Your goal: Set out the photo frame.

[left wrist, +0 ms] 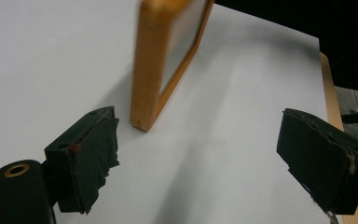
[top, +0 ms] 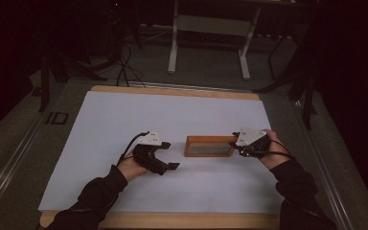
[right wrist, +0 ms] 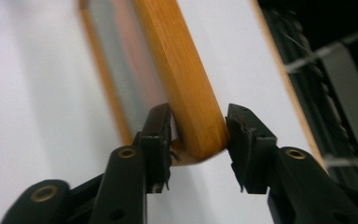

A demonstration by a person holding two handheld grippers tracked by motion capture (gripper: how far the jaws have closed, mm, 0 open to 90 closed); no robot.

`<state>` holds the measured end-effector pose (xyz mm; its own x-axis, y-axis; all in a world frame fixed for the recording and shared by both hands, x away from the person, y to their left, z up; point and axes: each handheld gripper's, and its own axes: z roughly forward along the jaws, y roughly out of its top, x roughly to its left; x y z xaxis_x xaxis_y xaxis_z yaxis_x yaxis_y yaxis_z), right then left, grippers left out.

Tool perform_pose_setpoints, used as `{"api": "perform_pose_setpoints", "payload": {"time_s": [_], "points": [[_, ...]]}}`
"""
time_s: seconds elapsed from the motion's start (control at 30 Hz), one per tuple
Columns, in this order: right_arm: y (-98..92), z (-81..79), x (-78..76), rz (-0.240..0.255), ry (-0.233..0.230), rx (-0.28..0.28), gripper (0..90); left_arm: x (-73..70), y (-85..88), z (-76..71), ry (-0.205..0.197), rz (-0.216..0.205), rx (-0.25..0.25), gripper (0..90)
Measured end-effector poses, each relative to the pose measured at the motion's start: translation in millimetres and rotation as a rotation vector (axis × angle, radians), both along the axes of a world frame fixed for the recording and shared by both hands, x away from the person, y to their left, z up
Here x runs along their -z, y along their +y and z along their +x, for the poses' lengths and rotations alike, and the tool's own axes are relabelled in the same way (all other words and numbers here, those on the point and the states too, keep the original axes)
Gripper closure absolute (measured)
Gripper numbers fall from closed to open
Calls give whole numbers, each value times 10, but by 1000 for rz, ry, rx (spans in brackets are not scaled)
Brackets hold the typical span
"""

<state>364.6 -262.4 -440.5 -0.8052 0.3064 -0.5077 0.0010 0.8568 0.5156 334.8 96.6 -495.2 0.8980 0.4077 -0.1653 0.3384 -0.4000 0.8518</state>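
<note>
Wooden picture frame (top: 209, 146) standing on one long edge, on the white sheet (top: 124, 115) covering the bench (top: 172, 90), just right of centre. Right tongs (top: 239, 146) at the frame's right end; in the right gripper view (right wrist: 198, 135), jaws astride the end rail, one pad inside the frame's corner, the other just off the outer face, so closing on the wood but seemingly not yet clamped. Left tongs (top: 170, 158) near the frame's left end, well clear of it; in the left gripper view (left wrist: 200, 163), jaws wide apart, holding nothing, frame corner (left wrist: 142, 123) just ahead of the near pad.

Probable step: securing the frame at both ends. For a sound grip, right jaws best squeezed squarely across the rail, not the pane; left tongs best brought in level, straddling the opposite rail before closing. Risk: frame tipping flat if pushed from one side alone.
</note>
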Motion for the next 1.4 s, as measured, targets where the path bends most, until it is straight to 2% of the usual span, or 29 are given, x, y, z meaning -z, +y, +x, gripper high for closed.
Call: {"api": "perform_pose_setpoints", "payload": {"time_s": [0.03,0.1,0.3,0.43,0.57,0.67,0.8,1.1,1.23,1.4], "points": [[-4,50,12,19,-1,32,561,12,1,-3,4,-7,-2,127],[-14,81,28,30,3,53,530,29,6,-3,7,-9,-6,127],[-85,59,49,68,-20,101,442,58,14,-41,8,-17,-3,127],[-164,14,75,124,19,162,411,80,28,-84,5,-21,-1,127],[-242,-84,142,189,44,188,394,119,43,-119,1,-27,-2,127],[-291,-180,221,257,86,203,379,157,47,-137,3,-28,-1,127],[-327,-285,344,337,139,203,369,181,38,-145,5,-29,2,127],[-315,-427,643,414,219,203,358,239,39,-151,6,-35,3,127],[-309,-450,748,417,244,210,302,285,30,-162,8,-25,9,126],[-295,-458,822,420,272,185,215,305,24,-165,-3,-26,18,125]]}}
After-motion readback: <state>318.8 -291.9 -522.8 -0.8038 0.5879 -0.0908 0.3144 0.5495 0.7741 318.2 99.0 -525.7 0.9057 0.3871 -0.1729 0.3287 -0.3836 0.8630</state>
